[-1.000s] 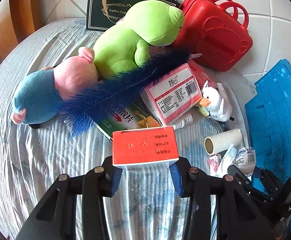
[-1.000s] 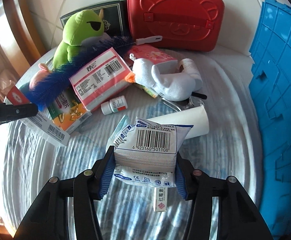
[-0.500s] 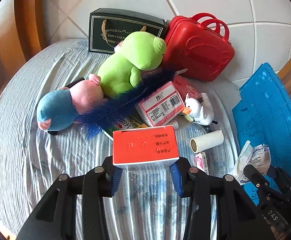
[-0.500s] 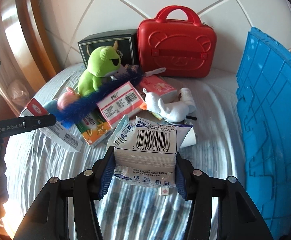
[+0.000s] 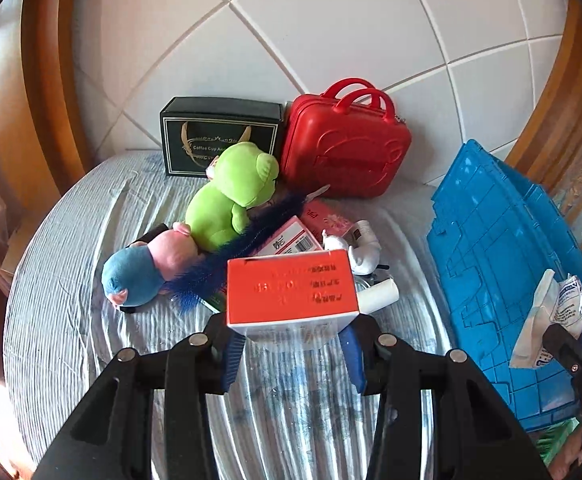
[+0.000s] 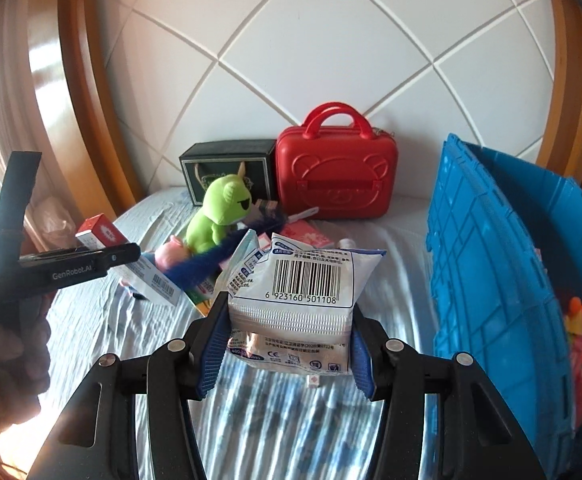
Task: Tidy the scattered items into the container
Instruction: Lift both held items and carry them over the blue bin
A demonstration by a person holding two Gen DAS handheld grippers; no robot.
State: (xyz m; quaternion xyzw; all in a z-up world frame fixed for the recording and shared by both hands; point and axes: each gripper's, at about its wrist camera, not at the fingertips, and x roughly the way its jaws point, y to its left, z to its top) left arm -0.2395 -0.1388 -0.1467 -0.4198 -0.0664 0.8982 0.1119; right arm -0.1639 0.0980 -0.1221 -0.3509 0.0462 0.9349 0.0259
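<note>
Between the left jaws: the left gripper [image 5: 293, 354] clamps a red-topped box [image 5: 291, 286] by its two sides; box's long axis runs left to right across the jaws
Between the right jaws: the right gripper [image 6: 287, 354] pinches a white barcoded packet [image 6: 305, 284], squeezed at its middle; barcode faces up
Container: the blue crate [image 6: 487, 264] stands at the right of the striped cloth [image 6: 275, 420]; its near wall rises beside the right gripper; some items already lie inside at far right
Key relation: the crate lies rightward of both loads; the right gripper is much nearer it, the left must cross further
Leftovers: green plush [image 5: 231, 200], pink-and-blue plush [image 5: 147, 264], blue brush [image 5: 243, 248] and red case [image 5: 345, 148] lie far-centre
</note>
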